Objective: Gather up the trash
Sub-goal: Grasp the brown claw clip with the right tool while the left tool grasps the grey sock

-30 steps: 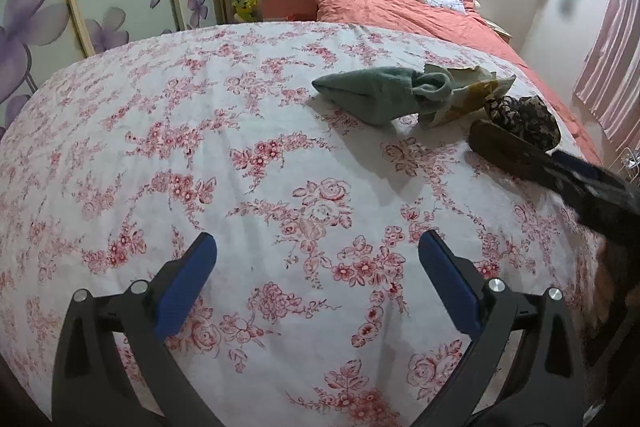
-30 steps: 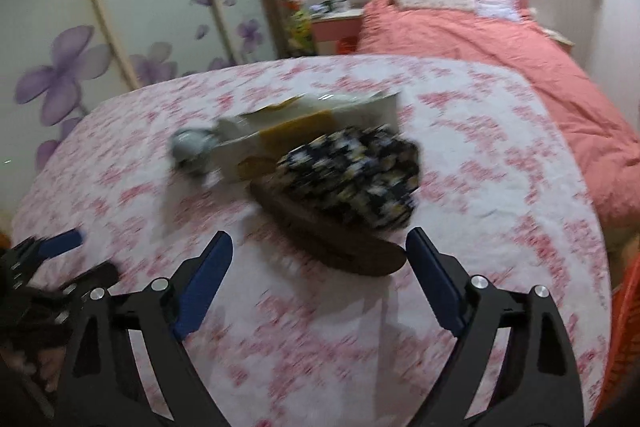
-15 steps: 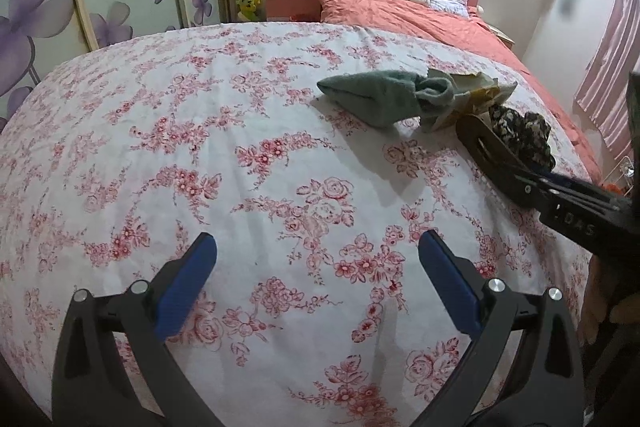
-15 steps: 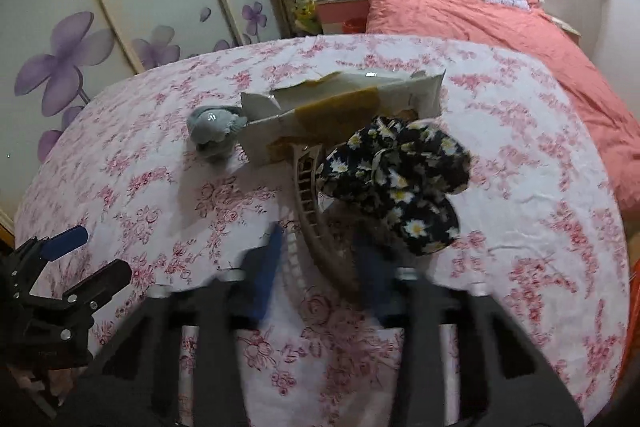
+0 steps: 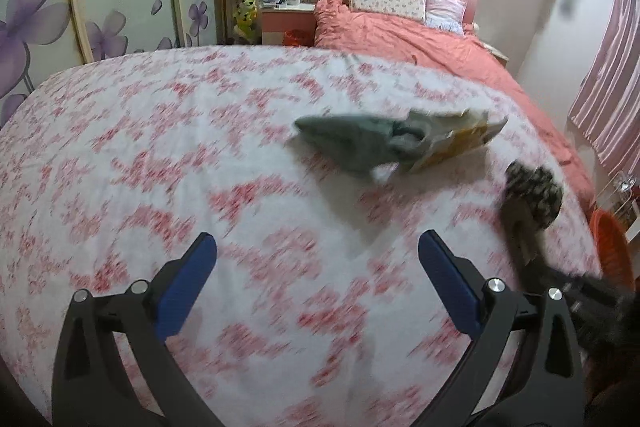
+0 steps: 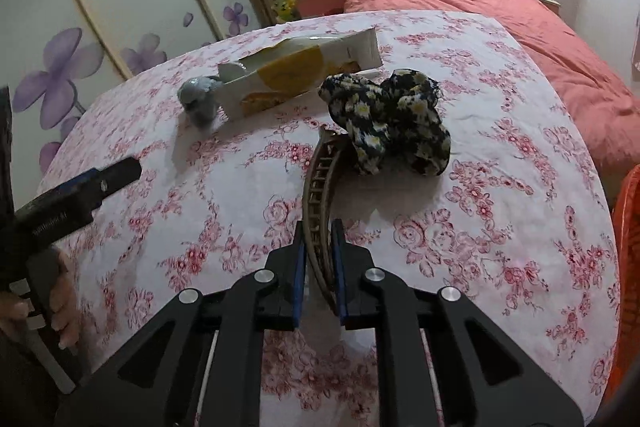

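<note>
My right gripper (image 6: 319,251) is shut on a brown curved hair clip (image 6: 320,179) with a dark floral bow (image 6: 390,123), held just above the flowered bedspread (image 6: 500,227). The clip and bow also show blurred in the left wrist view (image 5: 530,195). An open white-and-yellow snack packet (image 6: 304,71) lies behind it, with a grey-green sock (image 6: 198,101) at its left end; both show in the left wrist view, the sock (image 5: 352,141) and the packet (image 5: 460,143). My left gripper (image 5: 316,267) is open and empty over the bedspread, left of the sock.
An orange basket (image 6: 628,267) stands beyond the bed's right edge, also in the left wrist view (image 5: 612,247). A second bed with a coral duvet (image 6: 520,23) lies behind. Floral wardrobe doors (image 6: 100,7) stand at the left.
My right gripper closed on the hair clip and has lifted it slightly. The left gripper has shifted, the view now blurred, still open.
</note>
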Demonstrator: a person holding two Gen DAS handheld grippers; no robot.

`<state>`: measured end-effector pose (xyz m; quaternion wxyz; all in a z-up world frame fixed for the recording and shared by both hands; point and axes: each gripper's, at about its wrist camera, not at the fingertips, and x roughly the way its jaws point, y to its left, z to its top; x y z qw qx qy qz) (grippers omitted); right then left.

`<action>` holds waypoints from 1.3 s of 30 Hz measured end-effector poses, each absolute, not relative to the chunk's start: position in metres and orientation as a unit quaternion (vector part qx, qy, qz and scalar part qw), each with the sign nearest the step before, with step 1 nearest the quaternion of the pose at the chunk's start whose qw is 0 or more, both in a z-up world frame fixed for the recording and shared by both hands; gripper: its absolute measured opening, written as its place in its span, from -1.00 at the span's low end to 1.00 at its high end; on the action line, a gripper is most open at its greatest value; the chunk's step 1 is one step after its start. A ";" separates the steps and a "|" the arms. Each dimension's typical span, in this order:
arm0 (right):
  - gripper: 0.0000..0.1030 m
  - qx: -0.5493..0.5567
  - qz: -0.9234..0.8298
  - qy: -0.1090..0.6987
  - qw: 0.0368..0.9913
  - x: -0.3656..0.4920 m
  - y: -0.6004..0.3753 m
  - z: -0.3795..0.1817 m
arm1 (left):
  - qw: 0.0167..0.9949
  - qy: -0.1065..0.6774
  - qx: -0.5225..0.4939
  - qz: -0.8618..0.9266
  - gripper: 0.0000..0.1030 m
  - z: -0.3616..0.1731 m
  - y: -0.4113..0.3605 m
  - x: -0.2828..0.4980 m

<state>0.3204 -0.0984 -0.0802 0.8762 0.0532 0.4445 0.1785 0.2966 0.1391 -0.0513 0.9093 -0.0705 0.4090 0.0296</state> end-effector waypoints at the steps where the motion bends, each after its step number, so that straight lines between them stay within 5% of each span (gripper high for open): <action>1: -0.73 0.054 0.178 0.443 0.877 0.323 -0.097 -0.080 | 0.911 0.406 -0.074 0.028 0.92 -0.048 0.136 0.302; 5: -0.45 0.057 0.173 0.439 0.880 0.326 -0.095 -0.081 | 0.915 0.394 -0.078 0.032 0.92 -0.037 0.123 0.326; 11: -0.45 0.077 0.164 0.438 0.880 0.335 -0.104 -0.084 | 0.911 0.404 -0.074 0.045 0.88 -0.042 0.106 0.359; 13: -0.45 0.081 0.164 0.437 0.880 0.333 -0.111 -0.083 | 0.905 0.416 -0.073 0.051 0.70 -0.047 0.107 0.367; 18: -0.58 0.081 0.172 0.433 0.881 0.328 -0.117 -0.085 | 0.891 0.447 -0.080 0.016 -0.25 -0.063 0.120 0.369; 24: -0.76 0.079 0.179 0.431 0.881 0.320 -0.114 -0.084 | 0.886 0.454 -0.089 -0.016 -0.74 -0.077 0.145 0.345; 31: -0.77 0.076 0.184 0.430 0.880 0.315 -0.111 -0.084 | 0.892 0.444 -0.076 -0.018 -0.69 -0.071 0.168 0.306; 33: -0.76 0.081 0.182 0.431 0.880 0.316 -0.111 -0.084 | 0.896 0.437 -0.083 -0.011 -0.10 -0.067 0.171 0.303; 36: -0.75 0.089 0.179 0.434 0.878 0.319 -0.109 -0.085 | 0.902 0.421 -0.095 0.000 0.24 -0.060 0.173 0.304; 39: -0.74 0.086 0.175 0.435 0.879 0.321 -0.106 -0.086 | 0.906 0.411 -0.101 0.011 0.37 -0.054 0.167 0.316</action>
